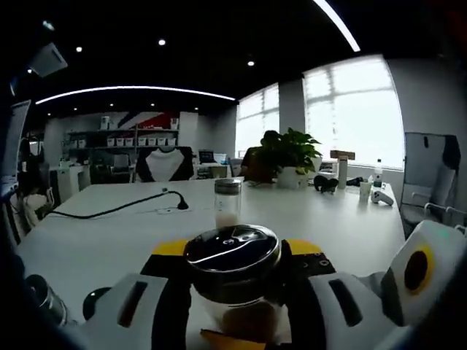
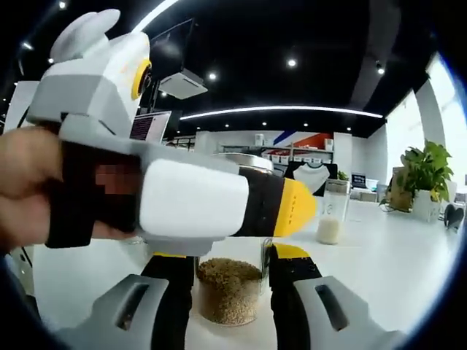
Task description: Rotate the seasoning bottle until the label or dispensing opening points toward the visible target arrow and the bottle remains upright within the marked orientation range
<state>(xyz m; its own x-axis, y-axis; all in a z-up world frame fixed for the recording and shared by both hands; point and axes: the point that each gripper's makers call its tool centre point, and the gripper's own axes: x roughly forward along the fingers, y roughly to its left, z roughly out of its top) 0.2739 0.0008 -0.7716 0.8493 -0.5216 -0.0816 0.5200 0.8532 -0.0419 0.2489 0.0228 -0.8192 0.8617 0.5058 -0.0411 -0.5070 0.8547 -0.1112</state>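
Behind your work, an office is stretching out under dark ceilings with light strips, and a long white table [image 1: 350, 226] is carrying everything.

You are working around the seasoning bottle [image 1: 233, 281], a clear glass jar with a glossy dark lid, standing upright on that table. In the left gripper view, your left gripper [image 1: 233, 255] is closing its black, yellow-tipped jaws against both sides of the bottle just under the lid, so it is pinching the bottle.

In the right gripper view, the same bottle [image 2: 230, 288] is showing brown granules in its lower half, and your right gripper [image 2: 230, 292] is standing with its jaws on either side of the glass; whether they are pressing it, I cannot tell. Your left gripper [image 2: 292, 208] is crossing in front of the bottle there, held by your hand [image 2: 29, 182].

Beyond the bottle, a second small jar [image 1: 227, 202] with white powder is standing apart. A black cable [image 1: 117, 208] is lying beyond the bottle too, and a potted plant [image 1: 292, 157] is sitting near the windows.
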